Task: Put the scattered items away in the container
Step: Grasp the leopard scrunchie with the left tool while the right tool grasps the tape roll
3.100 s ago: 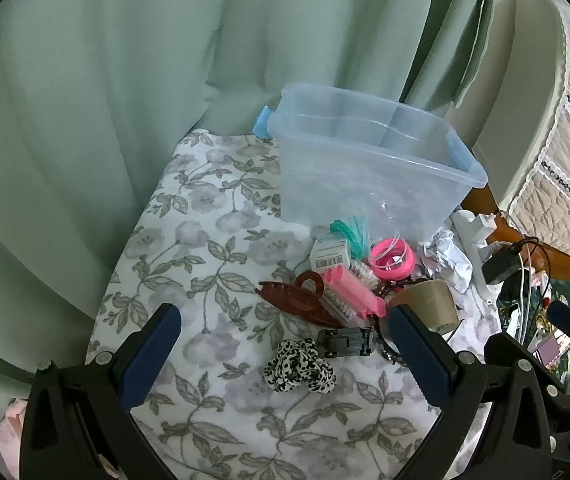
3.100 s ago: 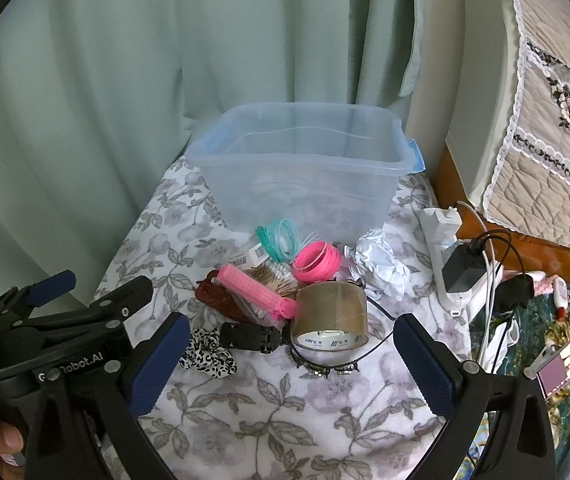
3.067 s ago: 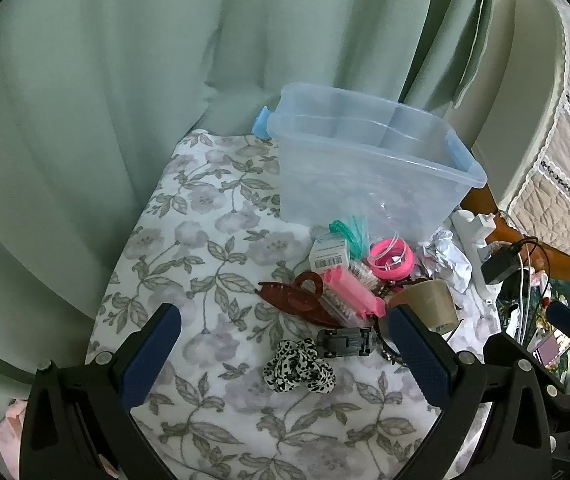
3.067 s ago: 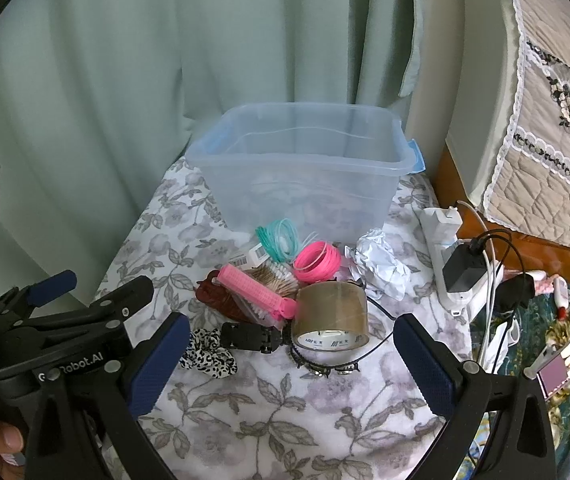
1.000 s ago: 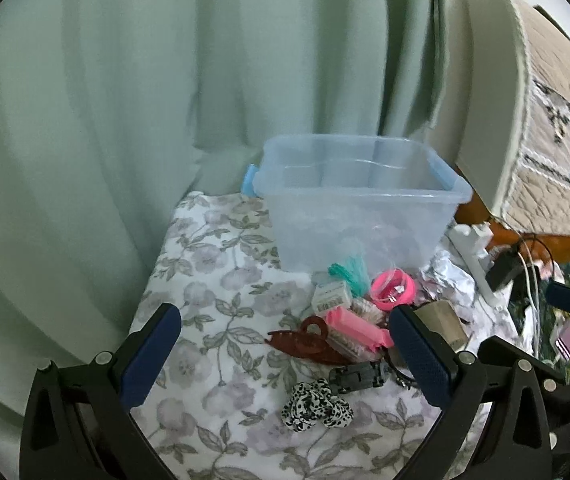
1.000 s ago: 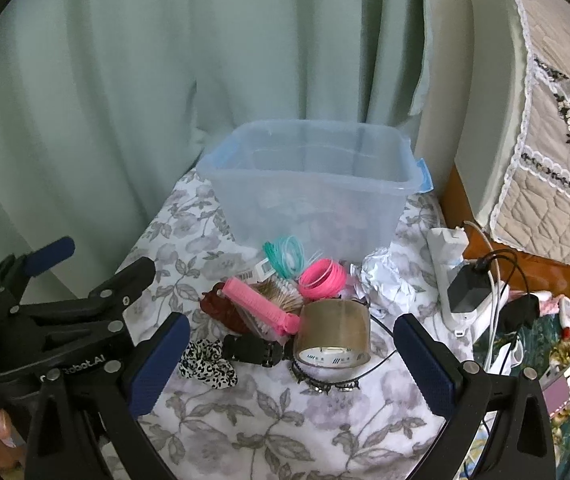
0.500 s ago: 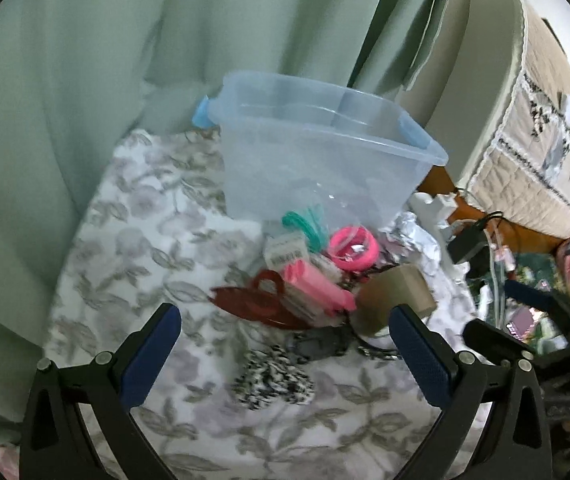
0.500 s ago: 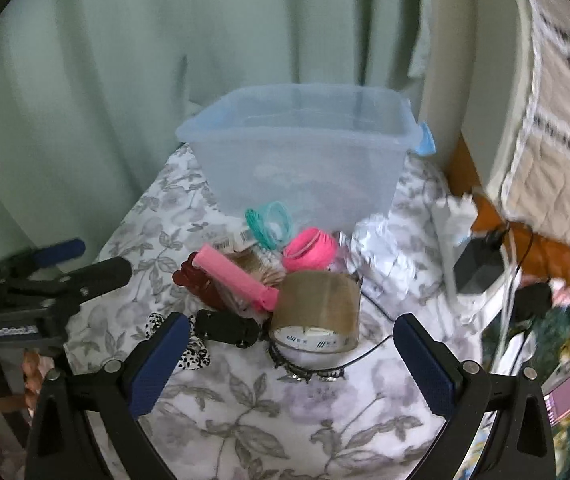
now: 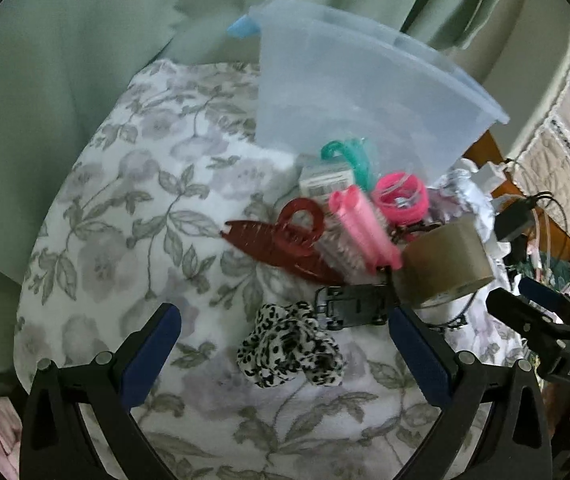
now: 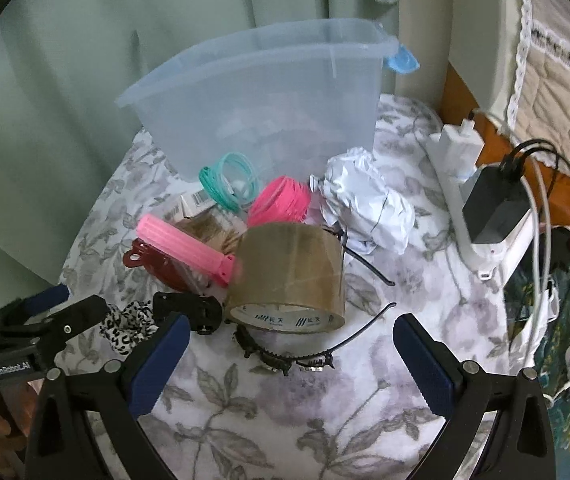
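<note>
Floral cloth holds one container, one tape roll before it, both grippers spread, empty.

My left gripper is a black frame with silver screws and blue finger pads. At nine o'clock in the right wrist view its side reads "GenRobot.AI". My right gripper looks the same.
</note>
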Motion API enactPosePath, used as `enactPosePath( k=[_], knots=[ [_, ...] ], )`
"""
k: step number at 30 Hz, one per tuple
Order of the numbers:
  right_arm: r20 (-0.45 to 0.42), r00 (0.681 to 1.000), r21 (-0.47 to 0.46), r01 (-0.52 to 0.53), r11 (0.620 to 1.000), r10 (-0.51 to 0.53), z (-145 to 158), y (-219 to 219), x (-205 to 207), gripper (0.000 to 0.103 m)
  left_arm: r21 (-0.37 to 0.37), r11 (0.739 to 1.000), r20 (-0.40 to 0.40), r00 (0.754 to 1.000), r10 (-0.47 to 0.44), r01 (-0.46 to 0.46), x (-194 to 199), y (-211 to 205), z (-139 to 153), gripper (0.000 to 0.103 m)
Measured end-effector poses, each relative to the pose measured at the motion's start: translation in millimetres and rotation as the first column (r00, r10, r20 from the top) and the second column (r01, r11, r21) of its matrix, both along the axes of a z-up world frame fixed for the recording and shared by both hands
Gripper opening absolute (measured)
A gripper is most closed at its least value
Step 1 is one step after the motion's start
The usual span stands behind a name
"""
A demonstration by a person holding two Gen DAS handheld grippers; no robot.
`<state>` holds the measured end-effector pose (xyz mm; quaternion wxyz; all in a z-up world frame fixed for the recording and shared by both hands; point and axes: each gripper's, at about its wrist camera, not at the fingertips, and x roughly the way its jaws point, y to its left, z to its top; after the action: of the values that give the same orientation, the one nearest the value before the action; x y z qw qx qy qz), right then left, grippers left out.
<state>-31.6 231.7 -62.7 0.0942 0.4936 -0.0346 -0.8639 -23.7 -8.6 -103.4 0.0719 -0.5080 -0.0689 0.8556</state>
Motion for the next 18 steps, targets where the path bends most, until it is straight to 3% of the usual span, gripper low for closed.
enactPosePath(
  k=[8, 18],
  knots=[
    [0.052, 0.998, -0.022, 0.029, 0.999, -0.027, -22.3, -3.1, -20.1, 0.1, -0.034, 0.999, 0.068, 0.998, -0.002, 0.005, -4.4, 7.3, -28.2, 0.101],
    [0.121, 0.992, -0.056, 0.051, 0.997, -0.044, -47.7, -7.5, -39.4, 0.094, -0.027, 0.999, 0.155, 0.988, 0.025, -0.021, -13.6, 2.7, -55.3, 0.085]
  ],
)
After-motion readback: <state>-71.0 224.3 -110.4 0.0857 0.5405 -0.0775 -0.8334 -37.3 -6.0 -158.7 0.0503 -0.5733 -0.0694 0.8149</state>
